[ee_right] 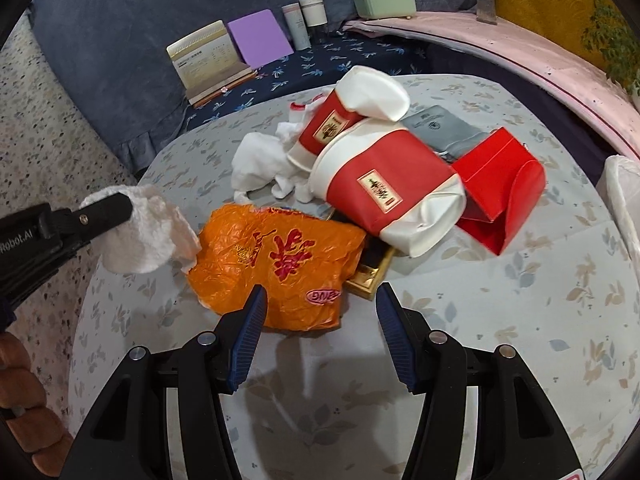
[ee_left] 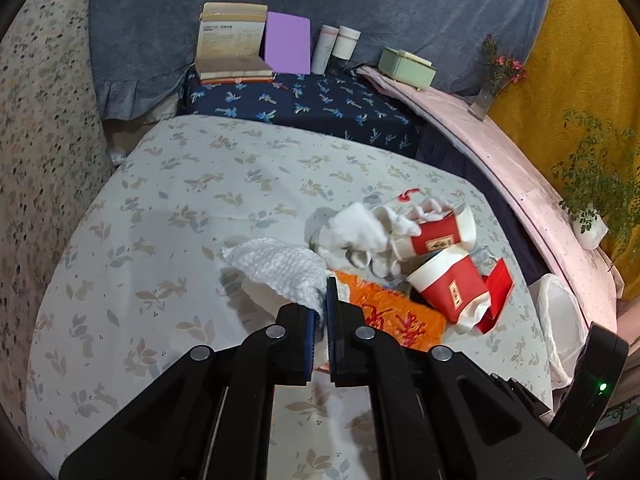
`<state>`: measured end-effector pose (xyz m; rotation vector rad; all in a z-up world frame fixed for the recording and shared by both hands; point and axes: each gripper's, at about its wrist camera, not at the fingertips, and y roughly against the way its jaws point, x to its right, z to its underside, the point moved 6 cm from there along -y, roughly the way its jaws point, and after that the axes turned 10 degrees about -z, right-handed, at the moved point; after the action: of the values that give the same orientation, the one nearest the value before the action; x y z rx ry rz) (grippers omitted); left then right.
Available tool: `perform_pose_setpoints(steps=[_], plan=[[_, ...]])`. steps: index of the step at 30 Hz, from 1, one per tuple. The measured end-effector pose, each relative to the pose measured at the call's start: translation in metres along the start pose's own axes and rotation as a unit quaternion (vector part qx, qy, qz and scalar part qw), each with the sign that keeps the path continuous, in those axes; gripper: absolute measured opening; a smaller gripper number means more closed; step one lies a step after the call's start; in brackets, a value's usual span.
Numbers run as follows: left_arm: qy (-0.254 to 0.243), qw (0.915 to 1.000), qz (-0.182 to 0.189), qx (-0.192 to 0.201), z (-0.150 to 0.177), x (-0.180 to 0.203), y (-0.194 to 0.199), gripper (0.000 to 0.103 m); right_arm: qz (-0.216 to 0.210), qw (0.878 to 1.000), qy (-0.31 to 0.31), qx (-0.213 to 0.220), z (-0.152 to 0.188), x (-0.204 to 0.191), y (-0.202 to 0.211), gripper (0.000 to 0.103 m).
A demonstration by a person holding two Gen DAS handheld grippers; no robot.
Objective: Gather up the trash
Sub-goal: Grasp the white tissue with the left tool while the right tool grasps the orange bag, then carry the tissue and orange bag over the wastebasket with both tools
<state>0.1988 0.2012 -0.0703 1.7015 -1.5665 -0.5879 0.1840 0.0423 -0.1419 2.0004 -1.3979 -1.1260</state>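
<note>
- Nearest the right wrist camera, the right gripper [ee_right: 318, 312] hangs with its ribbed blue pads spread wide and nothing between them, just above the near edge of a crumpled orange plastic bag [ee_right: 276, 264] printed with red characters.
- The left gripper [ee_left: 320, 300] has its jaws pressed together on a corner of a white bubble-wrap sheet [ee_left: 280, 268]; in the right wrist view the dimpled, soft-looking sheet droops from its black fingers, lifted clear of the table at the left.
- A round table [ee_right: 500, 320] under a pale cloth with leaf and rabbit prints carries the litter; a gold-edged flat box [ee_right: 370, 276] pokes out from under the bag.
- Behind the bag, two red-and-white paper cups [ee_right: 384, 200] lie tipped on their sides, one against the other, the near one dented at its rim.
- A folded red carton [ee_right: 500, 196] lies just right of the cups, touching them, a grey pouch [ee_right: 444, 124] behind it, and wadded white tissue [ee_right: 260, 164] to the left.
- Farther back, on dark blue palm-print fabric, stand an open box [ee_right: 204, 64], a purple card [ee_right: 260, 36], two pale cylinders [ee_right: 304, 20] and a mint-green case [ee_right: 386, 0].
</note>
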Motion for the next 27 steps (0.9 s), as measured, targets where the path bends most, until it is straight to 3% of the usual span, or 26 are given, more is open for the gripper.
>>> perform_pose_setpoints(steps=[5, 10, 13, 20, 27], plan=[[0.0, 0.9999, -0.002, -0.016, 0.01, -0.005, -0.01, 0.004, -0.011, 1.0, -0.01, -0.006, 0.001, -0.002, -0.011, 0.049], [0.0, 0.9999, -0.001, -0.015, 0.011, -0.005, -0.011, 0.004, -0.026, 1.0, -0.012, -0.011, 0.0, -0.006, -0.017, 0.021], [0.0, 0.9999, -0.001, -0.012, 0.01, -0.005, -0.008, 0.004, -0.031, 1.0, -0.002, -0.002, -0.003, -0.011, -0.01, 0.013], [-0.003, 0.9999, 0.007, 0.008, -0.004, 0.003, 0.014, 0.004, -0.039, 0.998, 0.011, 0.044, -0.023, -0.019, 0.029, 0.011], [-0.02, 0.9983, 0.037, 0.041, -0.027, 0.037, 0.049, 0.004, -0.023, 0.992, 0.01, 0.124, -0.054, 0.0, 0.096, 0.011]])
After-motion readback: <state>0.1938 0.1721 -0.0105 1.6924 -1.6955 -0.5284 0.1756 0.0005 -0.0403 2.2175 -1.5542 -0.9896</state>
